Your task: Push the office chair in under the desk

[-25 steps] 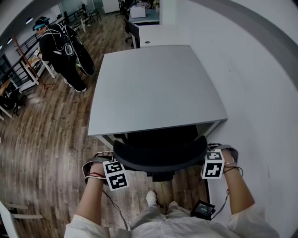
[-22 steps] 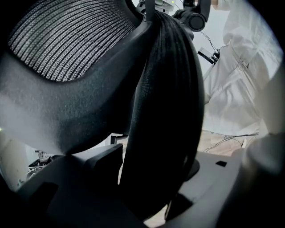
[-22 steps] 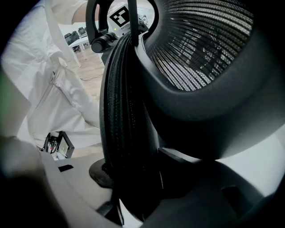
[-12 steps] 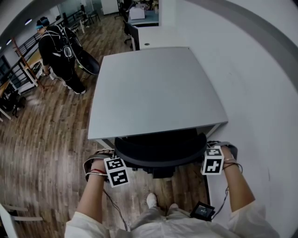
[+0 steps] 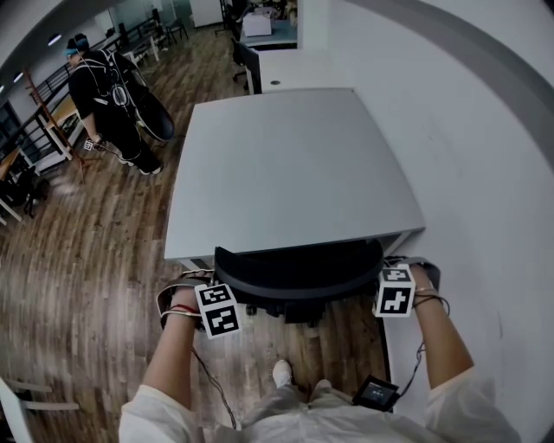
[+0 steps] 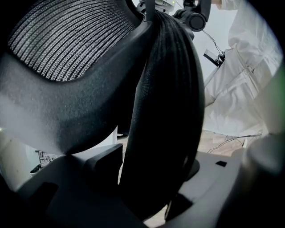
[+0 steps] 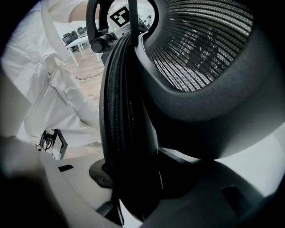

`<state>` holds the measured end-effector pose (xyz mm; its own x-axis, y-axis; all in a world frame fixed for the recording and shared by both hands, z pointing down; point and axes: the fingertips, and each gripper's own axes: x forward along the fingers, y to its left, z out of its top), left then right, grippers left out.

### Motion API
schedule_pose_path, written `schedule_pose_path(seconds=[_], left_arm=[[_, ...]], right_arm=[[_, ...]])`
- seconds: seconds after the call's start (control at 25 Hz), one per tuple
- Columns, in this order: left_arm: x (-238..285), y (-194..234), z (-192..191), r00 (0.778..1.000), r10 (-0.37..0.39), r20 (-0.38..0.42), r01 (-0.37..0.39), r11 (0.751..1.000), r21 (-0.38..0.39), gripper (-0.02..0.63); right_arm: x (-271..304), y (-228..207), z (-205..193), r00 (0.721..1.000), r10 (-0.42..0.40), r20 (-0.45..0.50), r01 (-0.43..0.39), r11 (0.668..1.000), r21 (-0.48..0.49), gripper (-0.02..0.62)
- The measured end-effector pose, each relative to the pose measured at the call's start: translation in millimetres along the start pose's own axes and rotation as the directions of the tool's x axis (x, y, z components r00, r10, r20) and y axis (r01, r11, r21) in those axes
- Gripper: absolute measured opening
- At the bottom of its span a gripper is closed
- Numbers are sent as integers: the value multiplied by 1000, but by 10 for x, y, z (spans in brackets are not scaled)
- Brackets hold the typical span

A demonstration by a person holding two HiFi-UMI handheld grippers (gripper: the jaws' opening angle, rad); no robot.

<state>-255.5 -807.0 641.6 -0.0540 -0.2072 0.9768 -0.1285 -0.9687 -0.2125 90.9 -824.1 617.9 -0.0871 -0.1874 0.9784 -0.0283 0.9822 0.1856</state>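
Office chair (image 5: 299,279) slid further under desk (image 5: 286,164) (left gripper (image 5: 206,284) and right gripper (image 5: 396,266) both clamped on it).

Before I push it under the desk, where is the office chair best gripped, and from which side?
Grip the backrest's top rim near both ends, coming down from above, behind it. The rim is thin, so jaws close across it, as the left gripper and right gripper do.

This looks like an open-plan office: a plain grey desk (image 5: 294,164) with a mesh-backed office chair (image 5: 299,281) stands beside a white wall (image 5: 472,130). More desks (image 5: 277,60) line up beyond, and what may be further chairs (image 5: 164,26) stand on the wood-plank floor (image 5: 86,251).
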Motion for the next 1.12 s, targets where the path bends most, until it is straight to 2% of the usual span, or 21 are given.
schedule_pose_path(seconds=[0.2, 1.12], left_arm=[[14, 54, -1, 1000, -5, 1, 5, 1000, 1, 272], [77, 396, 16, 1000, 2, 4, -2, 1000, -4, 273]], right_arm=[[-42, -77, 111, 1000, 1, 25, -1, 1000, -23, 218], [-2, -430, 142, 999, -28, 27, 28, 999, -23, 209]])
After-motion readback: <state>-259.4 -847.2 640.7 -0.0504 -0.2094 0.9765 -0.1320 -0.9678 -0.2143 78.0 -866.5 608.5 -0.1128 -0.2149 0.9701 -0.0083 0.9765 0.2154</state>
